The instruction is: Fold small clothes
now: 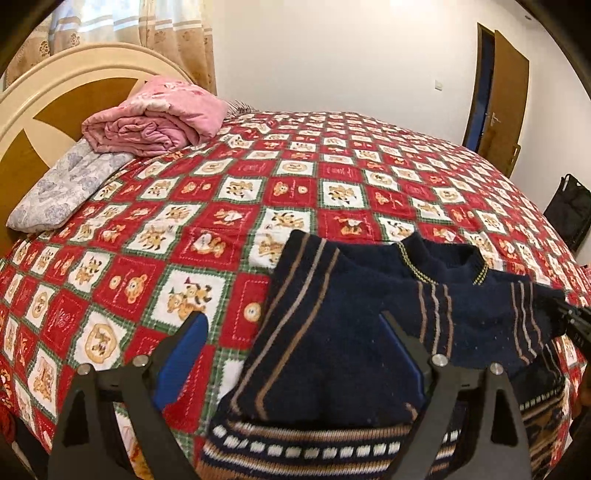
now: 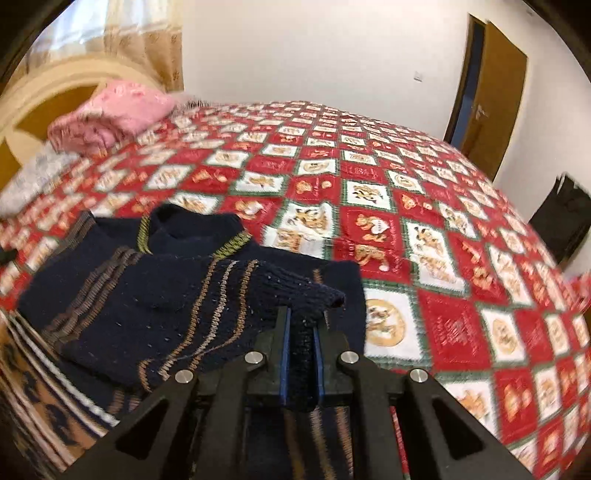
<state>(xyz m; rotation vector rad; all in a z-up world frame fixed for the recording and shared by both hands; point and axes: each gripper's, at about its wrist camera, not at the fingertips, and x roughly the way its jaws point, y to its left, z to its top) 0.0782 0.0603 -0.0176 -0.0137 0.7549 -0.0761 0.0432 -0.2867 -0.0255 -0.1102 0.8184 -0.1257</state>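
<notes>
A large bed fills both views, covered with a red, white and green checked bedspread printed with cartoon bears and dogs. Behind it stands a white wall, with a curved cream and brown headboard and patterned beige curtains at the left, and a brown door standing ajar at the right. A dark bag sits on the floor beyond the bed's right edge.

At the head of the bed lies a rolled pink quilt, resting partly on a flat pale grey floral pillow.

Near the front edge of the bed lies a small navy knitted sweater, with tan stripes and a patterned band of white and brown along its hem. Its collar points away toward the far wall. One sleeve is folded across the chest.

The left gripper hovers just above the sweater's left side with its blue-padded fingers spread wide apart, nothing between them.

The right gripper has its fingers close together, clamped on the end of the sweater's other sleeve, which it lifts over the body of the garment. This view is blurred, so finer detail of the grip is unclear.
</notes>
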